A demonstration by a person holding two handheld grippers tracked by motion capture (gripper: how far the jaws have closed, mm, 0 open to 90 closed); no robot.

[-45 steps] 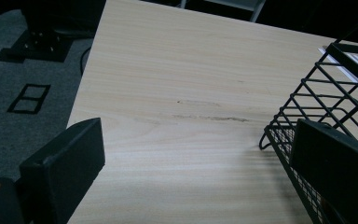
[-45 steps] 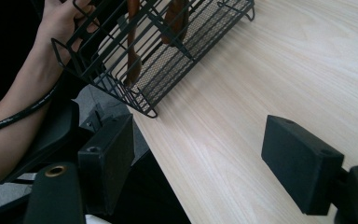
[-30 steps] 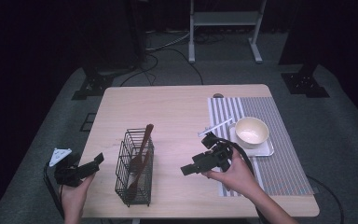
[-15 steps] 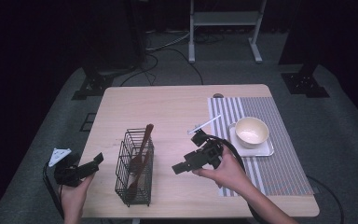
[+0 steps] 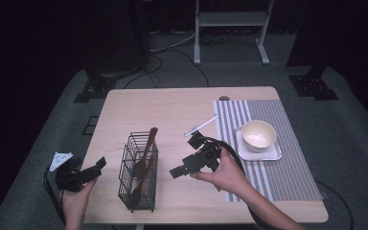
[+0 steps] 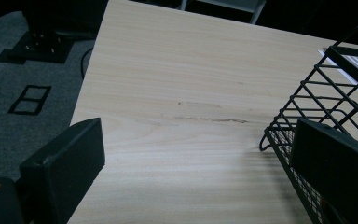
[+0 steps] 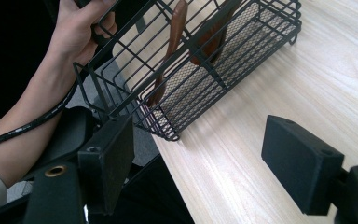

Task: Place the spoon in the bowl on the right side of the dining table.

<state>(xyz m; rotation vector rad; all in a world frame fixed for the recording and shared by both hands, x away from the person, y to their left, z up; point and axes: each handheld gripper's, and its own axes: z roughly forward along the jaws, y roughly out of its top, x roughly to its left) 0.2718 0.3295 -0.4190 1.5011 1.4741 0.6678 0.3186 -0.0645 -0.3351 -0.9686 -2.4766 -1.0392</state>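
From the high view, the right claw [image 5: 178,170] hovers over the counter [image 5: 172,105], just right of the wire basket [image 5: 138,173], its jaws apart and holding nothing. The basket stands upright near the counter's front edge with wooden utensils [image 5: 145,154] leaning inside. The left claw [image 5: 98,165] sits at the counter's left edge, jaws apart and empty. A bowl [image 5: 258,135] rests on a tray [image 5: 274,154] on a striped mat [image 5: 287,177] to the right.

In the left gripper view, the jaws stand wide open over bare wood, with the basket's corner [image 6: 307,112] just beside the right jaw.

In the right gripper view, the jaws gape wide and empty, the basket [image 7: 200,70] ahead with the utensils [image 7: 172,51] inside, and the person's other hand [image 7: 81,28] beyond it.
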